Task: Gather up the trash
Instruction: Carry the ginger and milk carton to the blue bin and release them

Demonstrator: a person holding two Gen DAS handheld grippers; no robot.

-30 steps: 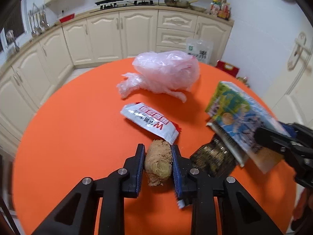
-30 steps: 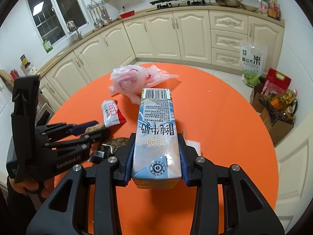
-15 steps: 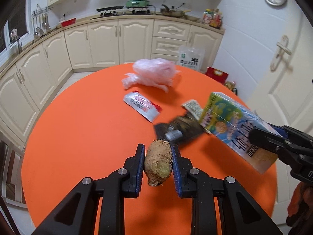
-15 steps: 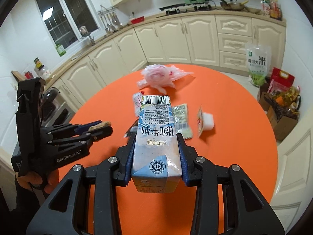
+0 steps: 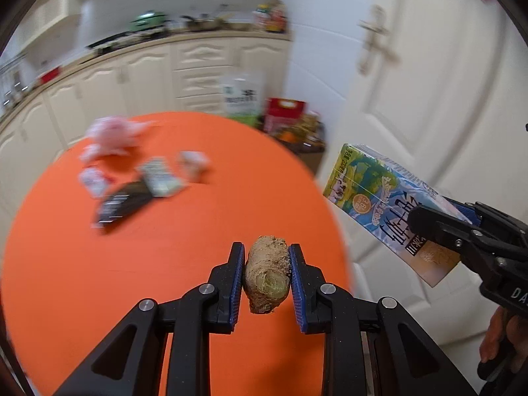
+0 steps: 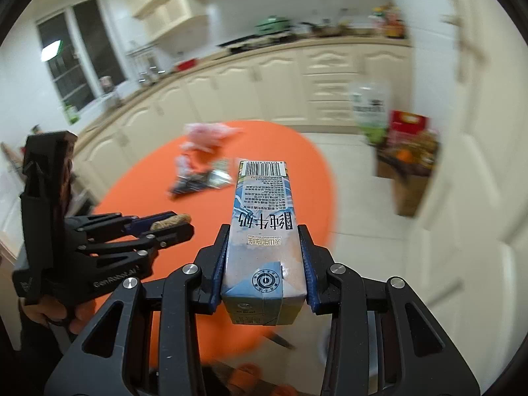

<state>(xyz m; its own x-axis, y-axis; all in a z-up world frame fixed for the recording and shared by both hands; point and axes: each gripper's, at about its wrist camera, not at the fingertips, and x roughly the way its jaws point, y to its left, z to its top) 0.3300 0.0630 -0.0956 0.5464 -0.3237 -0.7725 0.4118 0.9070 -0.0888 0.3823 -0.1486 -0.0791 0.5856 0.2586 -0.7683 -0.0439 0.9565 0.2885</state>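
Orange desk [image 5: 165,264] lies below both grippers. We hold a ginger piece [image 5: 266,277] clamped in the left gripper [image 5: 266,280] fingers; the right gripper [image 6: 264,270] fingers grip a milk carton [image 6: 264,241]. Blurred wrappers [image 5: 132,191] rest far across the desk.

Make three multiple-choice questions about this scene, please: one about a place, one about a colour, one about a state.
1. Where is the milk carton?
A. lying on the table
B. held in the right tool
C. on the floor

2. What colour is the table top?
A. orange
B. white
C. green

3. What is the state of the left tool?
A. open and empty
B. shut on a wrapper
C. shut on the ginger piece

Answers:
1 B, both pads press the carton's sides.
2 A, the round top is plainly orange in both views.
3 C, the brown root sits clamped between its pads.
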